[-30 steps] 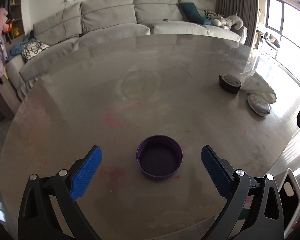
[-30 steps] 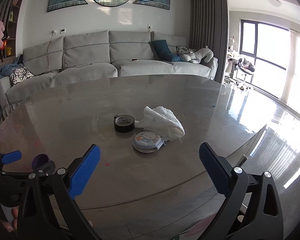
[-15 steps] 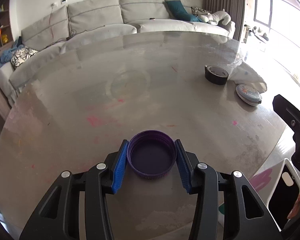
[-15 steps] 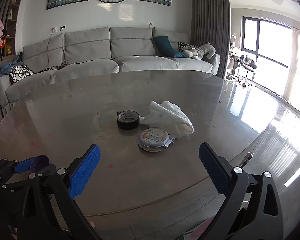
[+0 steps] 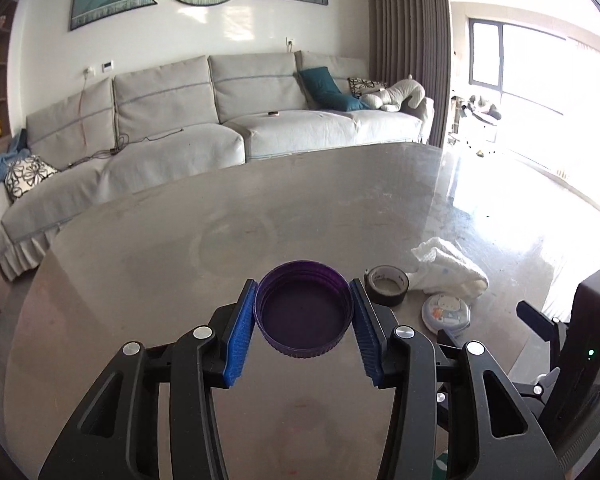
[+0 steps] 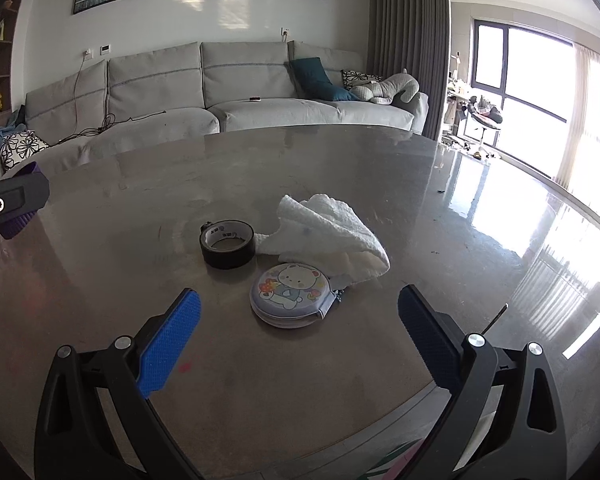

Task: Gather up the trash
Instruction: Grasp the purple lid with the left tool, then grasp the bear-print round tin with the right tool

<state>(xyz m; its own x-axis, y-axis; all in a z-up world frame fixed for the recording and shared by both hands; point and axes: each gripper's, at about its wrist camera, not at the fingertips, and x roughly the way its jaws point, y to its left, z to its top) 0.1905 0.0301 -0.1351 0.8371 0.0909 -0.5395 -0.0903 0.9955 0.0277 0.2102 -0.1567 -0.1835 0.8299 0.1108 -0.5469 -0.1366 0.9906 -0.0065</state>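
Clamping purple cap (image 5: 305, 312), hand-held gripper (image 5: 305, 316) raised

A round grey glossy stone-look table (image 6: 340, 168) carries three things near its right side; a black roll of tape (image 6: 227, 244) touches a crumpled white cloth (image 6: 328, 232); a round pale-blue tin with a cartoon bear (image 6: 290, 294) lies just in front, against the cloth.

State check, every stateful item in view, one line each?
left gripper: shut on purple cap
purple cap: open side up, held between the fingers
right gripper: open, holding nothing
tape roll: lying flat on table
round bear case: closed, flat
white cloth: crumpled
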